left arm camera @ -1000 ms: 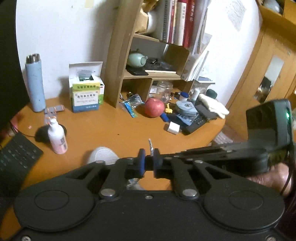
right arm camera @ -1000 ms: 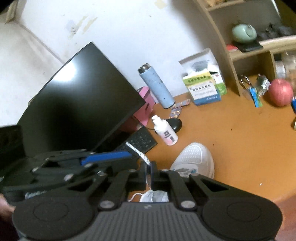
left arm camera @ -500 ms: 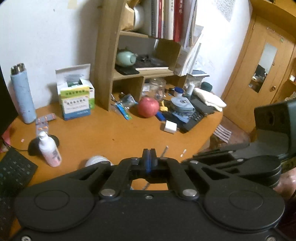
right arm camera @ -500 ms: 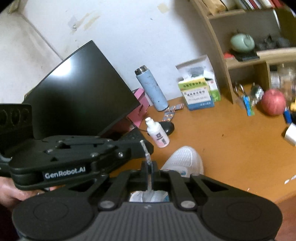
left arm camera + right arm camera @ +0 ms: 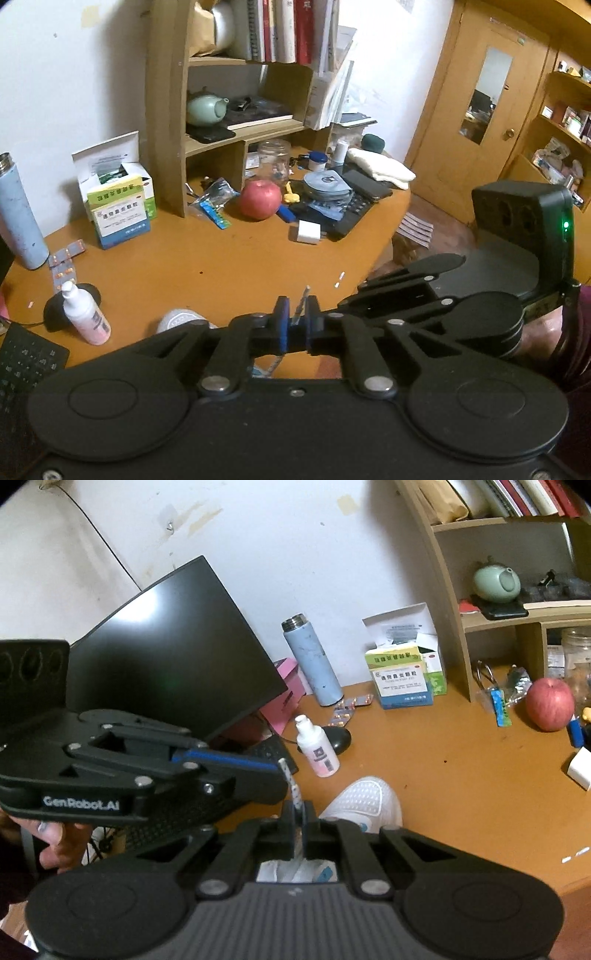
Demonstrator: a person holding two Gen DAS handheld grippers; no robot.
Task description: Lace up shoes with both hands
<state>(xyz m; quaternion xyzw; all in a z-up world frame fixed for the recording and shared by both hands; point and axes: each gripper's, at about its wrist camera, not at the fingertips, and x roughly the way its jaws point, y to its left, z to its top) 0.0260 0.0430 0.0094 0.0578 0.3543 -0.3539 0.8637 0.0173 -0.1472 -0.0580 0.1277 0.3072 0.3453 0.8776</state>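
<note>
Pinching the thin white shoelace with dark specks (image 5: 294,794), the right gripper (image 5: 297,821) keeps its jaws clenched so the tip stands up. The left gripper (image 5: 296,322) is letting its jaws open around the lace, passing it over. The white mesh sneaker (image 5: 364,801) sits on the orange wooden surface (image 5: 461,775) just past both jaws.

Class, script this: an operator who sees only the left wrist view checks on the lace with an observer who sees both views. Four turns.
Operator: The lace stands between the opening jaws of my left hand-held gripper. Does the other side have it?
Observer: Yes. The right hand-held gripper is shut on the lace, whose tip sticks up above it.
Operator: Where is the shoe? I see only a white sliver.
Observer: The shoe lies on the desk just beyond the right jaws, toe pointing away.
</note>
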